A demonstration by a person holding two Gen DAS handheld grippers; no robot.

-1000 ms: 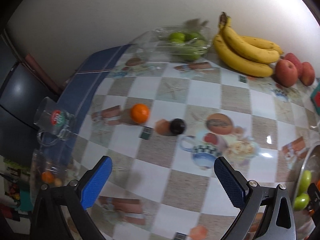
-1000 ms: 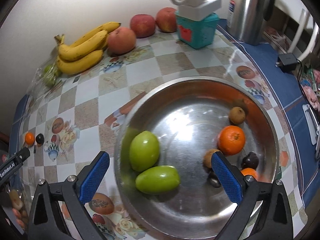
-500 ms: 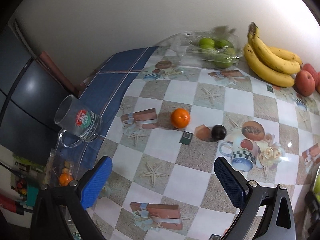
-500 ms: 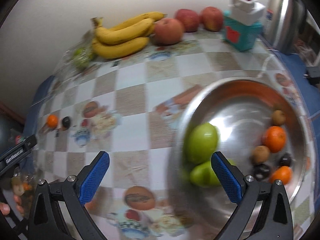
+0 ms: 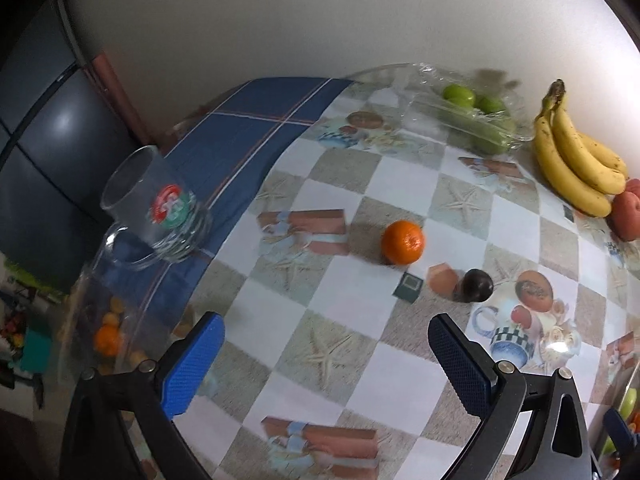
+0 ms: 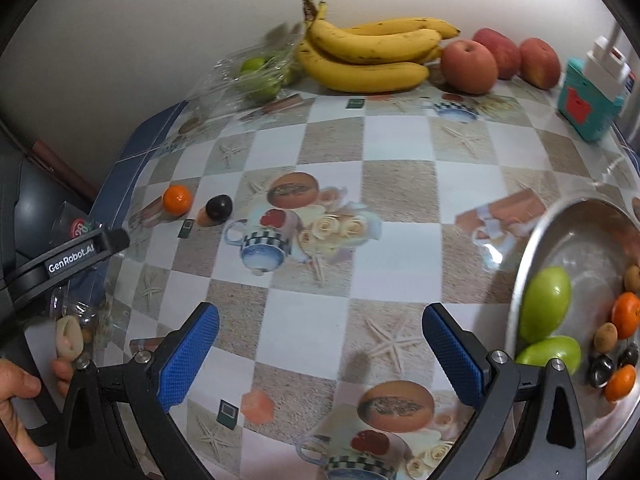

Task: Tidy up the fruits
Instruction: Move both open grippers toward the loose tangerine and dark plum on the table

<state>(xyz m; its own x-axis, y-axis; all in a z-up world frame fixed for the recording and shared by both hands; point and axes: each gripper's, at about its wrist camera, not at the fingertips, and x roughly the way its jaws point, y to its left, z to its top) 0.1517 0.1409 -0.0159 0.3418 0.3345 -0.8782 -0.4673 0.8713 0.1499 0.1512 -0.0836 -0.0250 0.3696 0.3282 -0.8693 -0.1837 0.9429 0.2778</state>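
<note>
An orange mandarin (image 5: 402, 241) and a dark plum (image 5: 477, 285) lie loose on the checked tablecloth, ahead of my left gripper (image 5: 326, 354), which is open and holds nothing. The right wrist view shows the same mandarin (image 6: 177, 199) and plum (image 6: 219, 207) at far left. My right gripper (image 6: 320, 338) is open and empty over the cloth. A steel bowl (image 6: 520, 276) at right holds two green mangoes (image 6: 546, 304), mandarins (image 6: 626, 314), small brown fruits and dark plums.
Bananas (image 6: 368, 54), red apples (image 6: 468, 66) and a plastic bag of green fruit (image 6: 258, 76) line the wall. A teal box (image 6: 588, 100) stands at back right. A glass mug (image 5: 154, 204) sits on the blue cloth border near the table's left edge. A hand (image 6: 16, 384) holds the left gripper's handle.
Both cameras have swung left. The bowl has slid to the right edge of the right wrist view, and the mandarin and plum now sit closer ahead of the left gripper.
</note>
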